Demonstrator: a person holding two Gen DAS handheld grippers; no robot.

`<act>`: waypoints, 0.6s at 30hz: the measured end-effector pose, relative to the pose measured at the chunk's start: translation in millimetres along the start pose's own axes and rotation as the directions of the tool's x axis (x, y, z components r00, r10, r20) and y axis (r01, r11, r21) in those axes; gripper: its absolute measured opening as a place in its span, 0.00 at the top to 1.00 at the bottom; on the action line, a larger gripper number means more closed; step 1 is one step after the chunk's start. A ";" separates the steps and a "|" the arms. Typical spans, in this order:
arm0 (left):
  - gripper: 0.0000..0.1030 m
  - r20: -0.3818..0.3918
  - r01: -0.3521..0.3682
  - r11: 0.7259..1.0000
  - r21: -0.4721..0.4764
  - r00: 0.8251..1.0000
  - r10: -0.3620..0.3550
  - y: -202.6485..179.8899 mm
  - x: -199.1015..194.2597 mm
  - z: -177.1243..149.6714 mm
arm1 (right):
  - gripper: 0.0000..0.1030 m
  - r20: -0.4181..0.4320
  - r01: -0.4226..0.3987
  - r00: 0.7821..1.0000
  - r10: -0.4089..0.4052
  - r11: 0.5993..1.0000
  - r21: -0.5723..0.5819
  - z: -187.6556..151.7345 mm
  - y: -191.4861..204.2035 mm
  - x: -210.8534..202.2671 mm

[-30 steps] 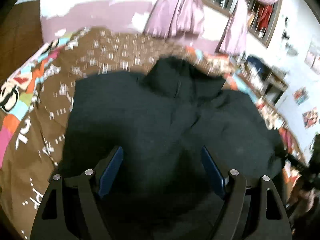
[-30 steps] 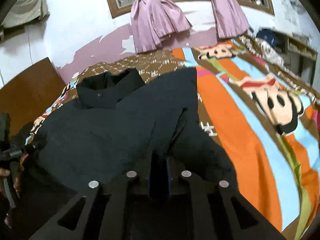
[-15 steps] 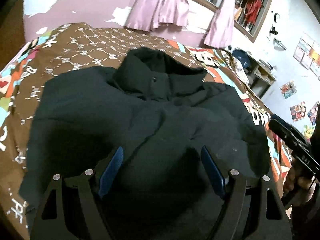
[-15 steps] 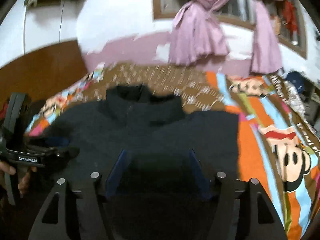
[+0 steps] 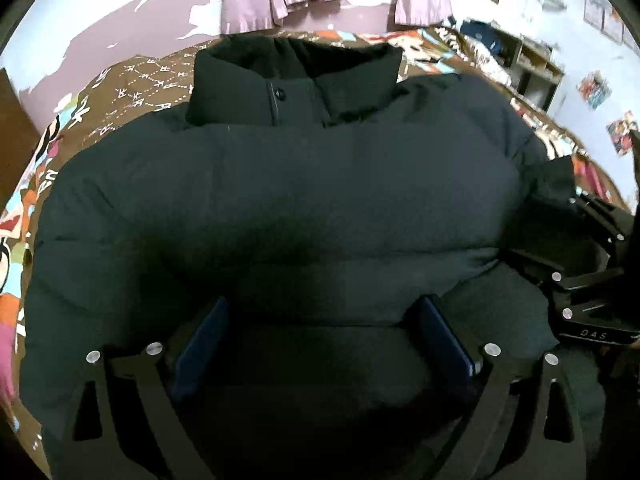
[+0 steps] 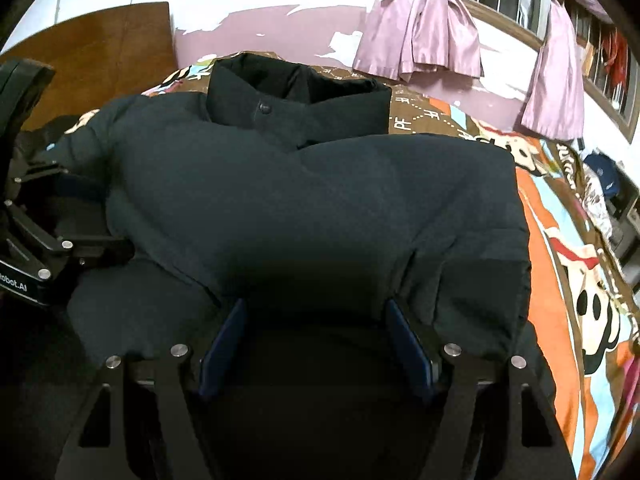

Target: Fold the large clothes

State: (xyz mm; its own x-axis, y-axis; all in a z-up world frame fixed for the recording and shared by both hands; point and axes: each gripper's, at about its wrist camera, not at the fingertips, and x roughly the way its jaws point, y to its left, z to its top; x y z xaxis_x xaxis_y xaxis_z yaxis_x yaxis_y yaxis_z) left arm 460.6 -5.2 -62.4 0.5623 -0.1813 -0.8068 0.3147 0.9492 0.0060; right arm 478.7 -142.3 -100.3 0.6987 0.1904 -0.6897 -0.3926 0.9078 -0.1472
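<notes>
A black puffer jacket (image 5: 304, 200) lies on the bed, collar and snap button at the far end, its bulk folded into a thick bundle. My left gripper (image 5: 320, 316) hovers low over the jacket's near edge. Its jaws are opening wide, the blue pads (image 5: 200, 344) stand clear of the fabric, and only the padded cloth lies between them. My right gripper (image 6: 316, 312) sits over the jacket (image 6: 320, 200) near its right side. Its jaws are opening too, with fabric below and nothing gripped. Each gripper shows at the edge of the other's view: right gripper (image 5: 580, 280), left gripper (image 6: 40, 240).
A patterned bedspread (image 6: 560, 260) in brown, orange and blue covers the bed. A wooden headboard (image 6: 100, 48) stands at the far left. Pink curtains (image 6: 424, 28) hang on the back wall. Cluttered shelves (image 5: 520, 68) line the right side.
My right gripper went from shut to open. Both grippers dropped closer to the jacket, which now fills both views. The left jaws spread wider.
</notes>
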 end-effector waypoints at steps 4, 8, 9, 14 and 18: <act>0.09 -0.027 -0.052 0.998 0.032 0.998 0.053 -5.6 12.4 -3.5 | 0.32 -0.001 -0.005 1.000 0.005 1.000 0.004 -1.7 -1.1 4.2; 0.08 -0.039 -0.097 0.994 0.051 0.994 0.099 -9.4 21.4 -5.5 | 0.32 0.002 0.017 1.000 -0.017 1.000 -0.005 -2.7 2.0 3.6; 0.08 -0.039 -0.103 0.993 0.051 0.994 0.105 -9.8 22.2 -6.0 | 0.32 0.006 0.018 1.000 -0.018 1.000 -0.004 -2.5 2.0 2.6; 0.08 0.001 -0.063 0.997 0.033 0.998 0.063 -4.9 15.2 -10.5 | 0.30 0.077 -0.058 0.996 0.054 0.997 0.051 2.2 -11.5 -16.6; 0.08 -0.037 0.062 0.998 0.020 0.997 -0.061 12.4 0.7 3.5 | 0.25 0.202 -0.078 0.977 0.064 0.995 0.064 31.4 -31.0 -43.7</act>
State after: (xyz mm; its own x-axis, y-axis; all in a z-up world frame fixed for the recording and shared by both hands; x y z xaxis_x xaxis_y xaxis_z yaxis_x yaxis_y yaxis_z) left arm 467.6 5.6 -60.9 0.5136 -0.2297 -0.8267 0.3639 0.9309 -0.0325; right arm 479.1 -167.0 -43.3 0.7788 0.3196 -0.5398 -0.4072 0.9121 -0.0474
